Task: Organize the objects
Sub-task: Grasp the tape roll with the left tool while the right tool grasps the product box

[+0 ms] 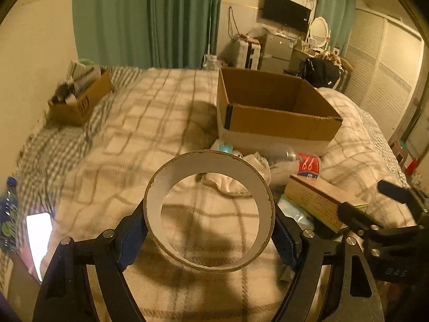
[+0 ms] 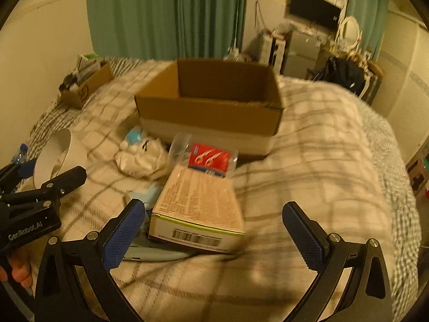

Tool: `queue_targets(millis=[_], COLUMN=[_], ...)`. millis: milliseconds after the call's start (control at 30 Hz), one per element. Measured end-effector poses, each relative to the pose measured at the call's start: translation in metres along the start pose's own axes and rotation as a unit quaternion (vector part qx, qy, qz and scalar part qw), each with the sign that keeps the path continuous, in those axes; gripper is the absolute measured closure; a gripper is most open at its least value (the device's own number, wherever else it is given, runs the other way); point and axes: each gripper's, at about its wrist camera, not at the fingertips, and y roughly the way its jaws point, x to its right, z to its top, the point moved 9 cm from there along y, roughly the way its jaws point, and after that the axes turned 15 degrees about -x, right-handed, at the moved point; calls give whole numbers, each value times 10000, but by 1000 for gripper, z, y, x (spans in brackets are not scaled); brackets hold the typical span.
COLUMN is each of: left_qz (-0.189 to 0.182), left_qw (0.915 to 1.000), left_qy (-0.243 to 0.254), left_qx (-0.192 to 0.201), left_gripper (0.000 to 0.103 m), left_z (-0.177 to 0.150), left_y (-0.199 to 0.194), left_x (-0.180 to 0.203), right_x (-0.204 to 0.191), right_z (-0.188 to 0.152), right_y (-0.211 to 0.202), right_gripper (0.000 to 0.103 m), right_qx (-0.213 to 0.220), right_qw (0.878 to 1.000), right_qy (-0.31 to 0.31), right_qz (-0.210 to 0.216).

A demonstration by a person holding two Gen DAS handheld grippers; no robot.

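My left gripper is shut on a wide white cardboard ring, held above the checked blanket; the ring also shows in the right wrist view. My right gripper is open, its fingers either side of a flat printed box with a barcode, also seen in the left wrist view. Beyond lie a clear container with a red label, a crumpled white cloth and a large open cardboard box, which looks empty.
A small cardboard box of items sits at the bed's far left. A lit phone and a blue bottle lie at the left edge. A grey flat item lies under the printed box. Furniture stands beyond the bed.
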Motion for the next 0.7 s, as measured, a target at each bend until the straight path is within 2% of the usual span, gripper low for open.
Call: queue_targets(millis=[100, 267, 567, 700], left_qz=[-101, -148, -193, -217], left_qw=[9999, 9997, 9994, 9997], left_qy=[35, 34, -34, 15], left_qx=[-83, -214, -288, -132], left_gripper=[19, 19, 19, 19], left_z=[-1, -7, -8, 1], left_y=[7, 12, -1, -19], left_x=[1, 2, -1, 2], right_x=[-3, -13, -19, -17], right_z=[-4, -9, -5, 2], right_y=[18, 33, -8, -35], right_gripper=[1, 26, 27, 28], right_qx=[-288, -575, -5, 231], right_qw=[9995, 9979, 9995, 9987], right_qy=[84, -64, -320, -456], right_qz=[114, 303, 44, -44])
